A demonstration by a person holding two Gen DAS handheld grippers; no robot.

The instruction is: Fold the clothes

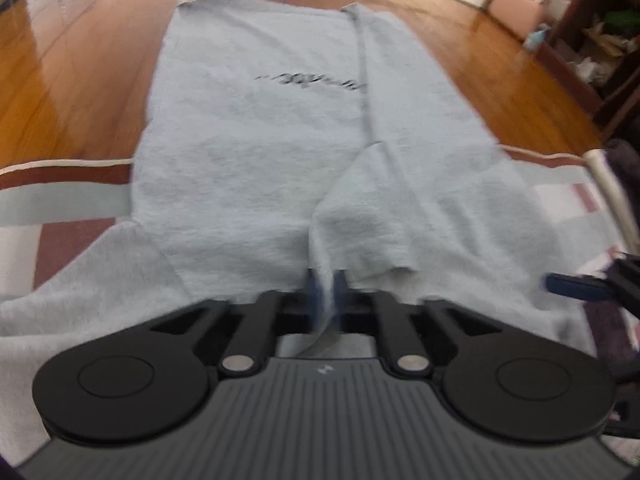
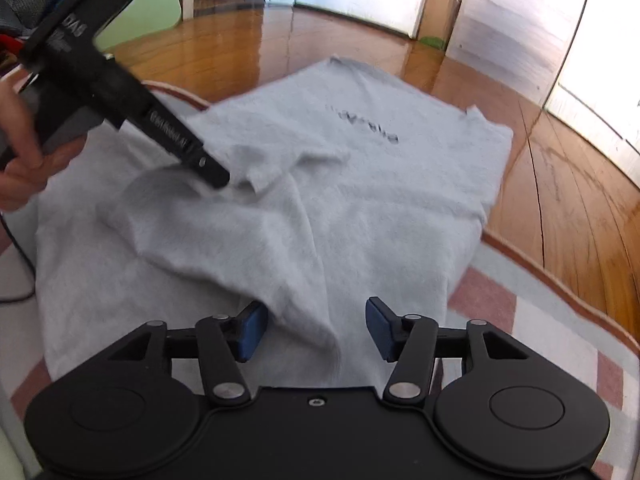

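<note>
A light grey T-shirt with dark lettering lies spread out, half on a rug and half on the wooden floor. One side is folded over along a long crease. My left gripper is shut on a raised fold of the shirt near its front edge. In the right wrist view the same left gripper pinches the shirt at upper left, held by a hand. My right gripper is open just above the shirt's near edge, a ridge of cloth running between its blue fingertips. Its blue finger also shows at the right edge of the left wrist view.
A rug with brown, grey and pink blocks lies under the near half of the shirt. Glossy wooden floor stretches beyond. A dark shelf unit and a pink bag stand at the far right. A cable trails at left.
</note>
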